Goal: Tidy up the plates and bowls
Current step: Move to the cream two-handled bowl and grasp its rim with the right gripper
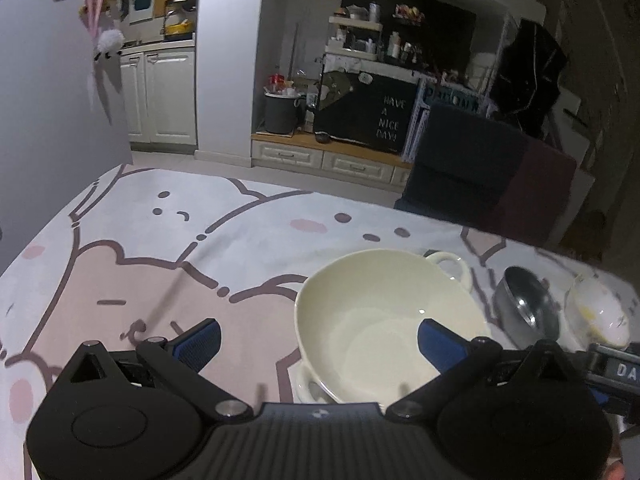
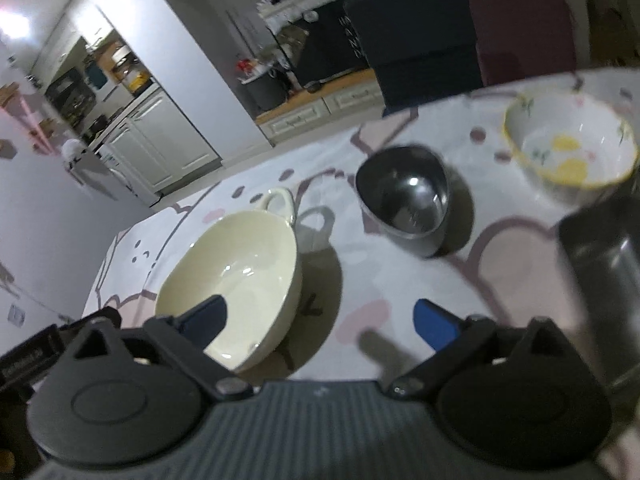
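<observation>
A cream bowl (image 1: pixel 384 312) sits tilted inside a cream two-handled dish (image 1: pixel 448 262) on the cartoon-print tablecloth. My left gripper (image 1: pixel 318 340) is open, its jaws straddling the bowl's near left rim, right finger inside the bowl. In the right wrist view the cream bowl (image 2: pixel 236 268) lies lower left, its handle (image 2: pixel 278 200) behind. My right gripper (image 2: pixel 320 320) is open and empty, its left finger over the bowl's near rim. A steel bowl (image 2: pixel 404 200) stands behind, and a floral white bowl with yellow rim (image 2: pixel 568 148) at far right. Both show at the left wrist view's right edge: steel (image 1: pixel 526 304), floral (image 1: pixel 600 312).
A dark metal container (image 2: pixel 600 280) stands close at the right edge of the right wrist view. The tablecloth (image 1: pixel 160 272) spreads wide to the left. Beyond the table's far edge are a dark chair (image 1: pixel 480 168), cabinets and shelves.
</observation>
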Demonstrator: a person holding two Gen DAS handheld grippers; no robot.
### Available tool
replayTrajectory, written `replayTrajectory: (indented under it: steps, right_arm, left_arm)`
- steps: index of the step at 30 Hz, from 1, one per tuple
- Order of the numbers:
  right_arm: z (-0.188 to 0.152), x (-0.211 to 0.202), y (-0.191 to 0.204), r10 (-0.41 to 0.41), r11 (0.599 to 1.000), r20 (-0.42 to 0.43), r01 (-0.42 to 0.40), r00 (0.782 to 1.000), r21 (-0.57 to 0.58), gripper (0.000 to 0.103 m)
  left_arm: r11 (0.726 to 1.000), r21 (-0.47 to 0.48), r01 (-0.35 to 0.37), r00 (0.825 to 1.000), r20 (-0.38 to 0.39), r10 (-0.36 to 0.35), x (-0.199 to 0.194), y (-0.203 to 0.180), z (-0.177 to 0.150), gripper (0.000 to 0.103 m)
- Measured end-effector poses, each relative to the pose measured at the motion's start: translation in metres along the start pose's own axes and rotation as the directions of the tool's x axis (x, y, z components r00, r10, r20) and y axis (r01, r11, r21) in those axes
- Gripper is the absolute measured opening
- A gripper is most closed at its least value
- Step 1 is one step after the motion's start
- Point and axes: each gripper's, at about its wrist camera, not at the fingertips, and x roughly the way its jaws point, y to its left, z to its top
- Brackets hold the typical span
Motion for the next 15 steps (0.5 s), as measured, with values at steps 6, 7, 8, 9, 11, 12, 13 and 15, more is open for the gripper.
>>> replayTrajectory:
  steps: [6,7,8,9,11,12,13,15]
  right_arm:
    - [-0.011,0.034,0.010,0.017,0.992,-0.053,-0.010,0.998,0.126,0.074]
    - [-0.014,0.038,0.012,0.026,0.988,-0.056,-0.018,0.998,0.152,0.068]
    - [-0.015,0.042,0.014,0.034,0.985,-0.064,-0.023,0.997,0.173,0.066]
    - [-0.018,0.045,0.017,0.042,0.981,-0.074,-0.026,0.996,0.193,0.062]
    - [-0.024,0.051,0.025,0.058,0.975,-0.090,-0.037,0.994,0.218,0.057]
    - [-0.027,0.053,0.029,0.060,0.974,-0.098,-0.037,0.993,0.223,0.054]
    - [-0.030,0.057,0.034,0.058,0.973,-0.107,-0.032,0.993,0.228,0.046]
    - [-0.033,0.060,0.038,0.036,0.973,-0.120,-0.007,0.992,0.232,0.034]
  left_arm:
    - [0.998,0.066,-0.016,1.000,-0.004,0.016,0.026,0.000,0.003,0.103]
    - [0.998,0.065,-0.018,1.000,-0.002,0.018,0.029,0.001,0.003,0.103]
    - [0.998,0.058,-0.017,1.000,-0.003,0.017,0.032,0.002,0.003,0.103]
    - [0.999,0.049,-0.014,1.000,-0.007,0.015,0.035,0.004,0.003,0.103]
    - [0.999,0.035,-0.007,1.000,-0.016,0.008,0.040,0.008,0.003,0.103]
    - [1.000,0.030,-0.006,1.000,-0.022,0.006,0.041,0.009,0.003,0.103]
    - [1.000,0.028,-0.006,1.000,-0.026,0.006,0.043,0.010,0.002,0.103]
    - [1.000,0.020,-0.004,0.999,-0.038,0.004,0.043,0.012,0.001,0.103]
